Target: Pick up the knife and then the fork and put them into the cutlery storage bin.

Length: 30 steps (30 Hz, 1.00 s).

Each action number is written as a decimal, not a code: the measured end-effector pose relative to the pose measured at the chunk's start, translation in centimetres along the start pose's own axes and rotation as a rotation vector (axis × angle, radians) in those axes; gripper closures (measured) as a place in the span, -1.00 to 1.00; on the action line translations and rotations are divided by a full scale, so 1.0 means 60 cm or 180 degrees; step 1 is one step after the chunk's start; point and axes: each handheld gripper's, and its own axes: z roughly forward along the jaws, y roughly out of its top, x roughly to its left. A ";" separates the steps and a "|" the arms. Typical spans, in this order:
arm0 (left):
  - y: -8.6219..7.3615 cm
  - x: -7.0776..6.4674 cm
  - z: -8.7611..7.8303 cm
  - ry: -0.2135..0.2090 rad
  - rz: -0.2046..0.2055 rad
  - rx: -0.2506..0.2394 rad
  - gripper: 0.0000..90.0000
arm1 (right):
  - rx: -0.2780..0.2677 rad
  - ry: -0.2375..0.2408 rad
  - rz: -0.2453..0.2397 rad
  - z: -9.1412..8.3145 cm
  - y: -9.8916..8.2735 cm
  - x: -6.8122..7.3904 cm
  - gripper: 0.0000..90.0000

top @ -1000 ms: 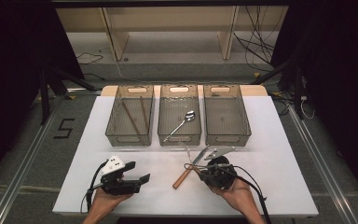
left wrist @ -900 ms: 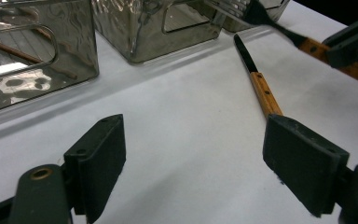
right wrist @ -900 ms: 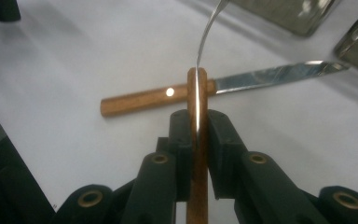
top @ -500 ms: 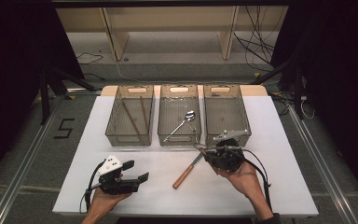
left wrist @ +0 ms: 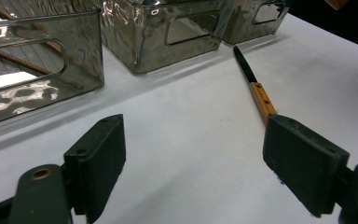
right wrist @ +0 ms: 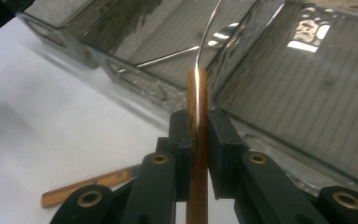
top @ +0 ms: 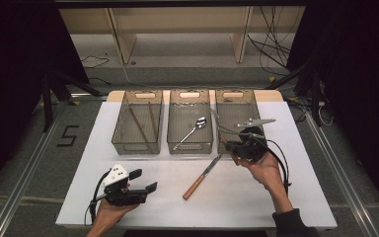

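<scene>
Wooden-handled utensil with thin curved metal shaft [right wrist: 197,140] clamped between right gripper [right wrist: 198,128] jaws, handle upright, metal end arcing up past the frame; fork or spoon, can't tell. In the high view, held aloft at near-left corner of right-hand clear smoked plastic bin [top: 256,101], just over its front rim. That bin looks empty.

Likely sorting cutlery into bins; step in hand reads as carry-to-bin, drop pending. Next move probably: advance over bin interior, tip the utensil down, release.

Middle clear bin [top: 190,144] holding metal spoon [top: 191,131]; left clear bin [top: 137,145] holding two thin brown sticks [top: 144,121], probably chopsticks.

Wooden-handled knife with dark blade [top: 202,177] lying on white table [top: 256,197], blade tip near the bins' front wall. Likely next pick.

Left gripper [left wrist: 196,163] idle, jaws spread wide, nothing between them, low over table near front-left, knife handle just beyond one jaw.
</scene>
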 end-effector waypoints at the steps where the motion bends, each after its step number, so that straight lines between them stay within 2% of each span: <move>1: 0.000 0.000 0.000 0.0001 -0.0001 -0.0002 -0.54 | 0.0001 -0.0017 0.0017 0.001 0.004 -0.005 0.81; 14: 0.000 -0.001 -0.001 -0.0013 0.0009 -0.0015 -0.54 | 0.0022 -0.0229 0.0222 0.025 0.042 -0.057 0.81; 28: 0.000 -0.001 -0.001 -0.0020 0.0019 -0.0029 -0.54 | 0.0046 -0.0373 0.0374 0.049 0.079 -0.092 0.81; 30: 0.000 -0.002 0.001 -0.0021 0.0022 -0.0022 -0.54 | 0.0039 -0.0372 0.0437 0.054 0.083 -0.099 0.81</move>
